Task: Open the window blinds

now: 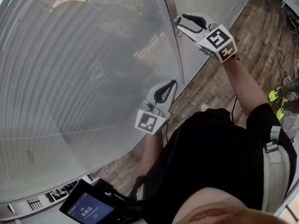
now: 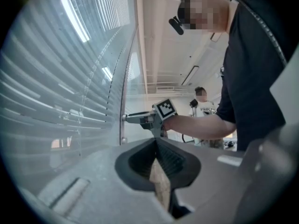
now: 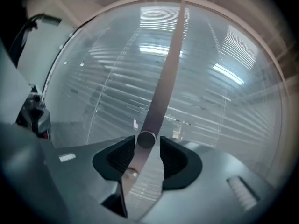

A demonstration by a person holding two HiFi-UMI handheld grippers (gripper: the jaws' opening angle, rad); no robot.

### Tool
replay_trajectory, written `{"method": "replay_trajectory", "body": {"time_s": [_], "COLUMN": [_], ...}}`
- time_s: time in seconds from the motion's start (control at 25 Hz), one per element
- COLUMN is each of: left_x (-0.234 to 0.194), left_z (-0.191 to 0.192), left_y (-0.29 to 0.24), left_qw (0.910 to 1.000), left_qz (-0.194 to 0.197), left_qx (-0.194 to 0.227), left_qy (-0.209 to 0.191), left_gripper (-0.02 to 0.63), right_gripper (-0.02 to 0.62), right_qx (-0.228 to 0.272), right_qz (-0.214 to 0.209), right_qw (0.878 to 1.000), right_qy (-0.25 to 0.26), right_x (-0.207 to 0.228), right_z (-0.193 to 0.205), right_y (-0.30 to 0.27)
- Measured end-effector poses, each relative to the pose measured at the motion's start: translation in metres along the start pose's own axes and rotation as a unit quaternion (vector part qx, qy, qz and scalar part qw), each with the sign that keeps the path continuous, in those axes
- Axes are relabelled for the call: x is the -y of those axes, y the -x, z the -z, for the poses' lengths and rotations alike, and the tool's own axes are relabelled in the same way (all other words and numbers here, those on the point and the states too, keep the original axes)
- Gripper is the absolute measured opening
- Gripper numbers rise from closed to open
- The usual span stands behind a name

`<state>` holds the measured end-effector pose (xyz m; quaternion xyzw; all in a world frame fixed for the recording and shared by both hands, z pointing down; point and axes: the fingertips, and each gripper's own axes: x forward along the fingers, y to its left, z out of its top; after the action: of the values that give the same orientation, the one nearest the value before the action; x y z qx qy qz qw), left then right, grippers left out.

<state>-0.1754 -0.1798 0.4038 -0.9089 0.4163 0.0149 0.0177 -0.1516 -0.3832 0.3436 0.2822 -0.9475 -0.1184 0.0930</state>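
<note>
Grey slatted blinds (image 1: 70, 78) hang behind curved glass panes. A metal post (image 1: 170, 13) divides the panes. On it sits a small round knob (image 3: 146, 139). My right gripper (image 1: 180, 20) is held level against the post, and the knob sits between its pads (image 3: 174, 155). The left pad is at the knob, a thin gap shows on the right, and the jaws stand open. From the left gripper view the right gripper (image 2: 126, 117) meets the post (image 2: 124, 106) at its tips. My left gripper (image 1: 172, 85) hangs lower beside the glass, shut and empty.
A wooden floor (image 1: 261, 27) runs along the foot of the glass. A tablet (image 1: 91, 209) is at the bottom left, by my body. Shoes (image 1: 276, 97) and cables lie at the right. Another person (image 2: 203, 107) stands far back in the room.
</note>
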Motion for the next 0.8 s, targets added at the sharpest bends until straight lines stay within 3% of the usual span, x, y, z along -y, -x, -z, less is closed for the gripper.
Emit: {"method": "replay_trajectory", "body": {"time_s": [0.08, 0.16, 0.28, 0.4, 0.48, 0.6, 0.8], "left_x": [0.001, 0.004, 0.008, 0.009, 0.010, 0.009, 0.003], "left_z": [-0.001, -0.002, -0.003, -0.005, -0.006, -0.007, -0.009], "left_y": [-0.001, -0.004, -0.010, -0.015, -0.017, -0.019, -0.020], "left_qw": [1.0000, 1.0000, 0.9999, 0.9999, 0.9998, 0.9998, 0.9999], "left_qz": [0.002, 0.004, 0.009, 0.014, 0.016, 0.014, 0.006], "left_qx": [0.000, 0.004, 0.008, 0.009, 0.009, 0.009, 0.013], "left_qy": [0.000, 0.002, 0.003, 0.001, 0.002, 0.006, 0.008], "left_gripper": [0.003, 0.003, 0.003, 0.003, 0.003, 0.003, 0.003], "right_gripper": [0.196, 0.201, 0.207, 0.207, 0.206, 0.207, 0.206], "right_qx": [-0.008, -0.027, -0.055, -0.065, -0.067, -0.066, -0.064], "right_qz": [0.004, 0.009, 0.023, 0.036, 0.041, 0.042, 0.038], "right_qw": [0.997, 0.987, 0.953, 0.918, 0.902, 0.887, 0.880], "right_qy": [0.075, 0.161, 0.296, 0.389, 0.424, 0.454, 0.469], "right_x": [-0.005, -0.007, -0.011, -0.014, -0.016, -0.017, -0.019], "right_z": [-0.005, -0.006, -0.007, -0.008, -0.009, -0.010, -0.011], "right_y": [0.003, 0.006, 0.008, 0.006, 0.005, 0.003, 0.000]}}
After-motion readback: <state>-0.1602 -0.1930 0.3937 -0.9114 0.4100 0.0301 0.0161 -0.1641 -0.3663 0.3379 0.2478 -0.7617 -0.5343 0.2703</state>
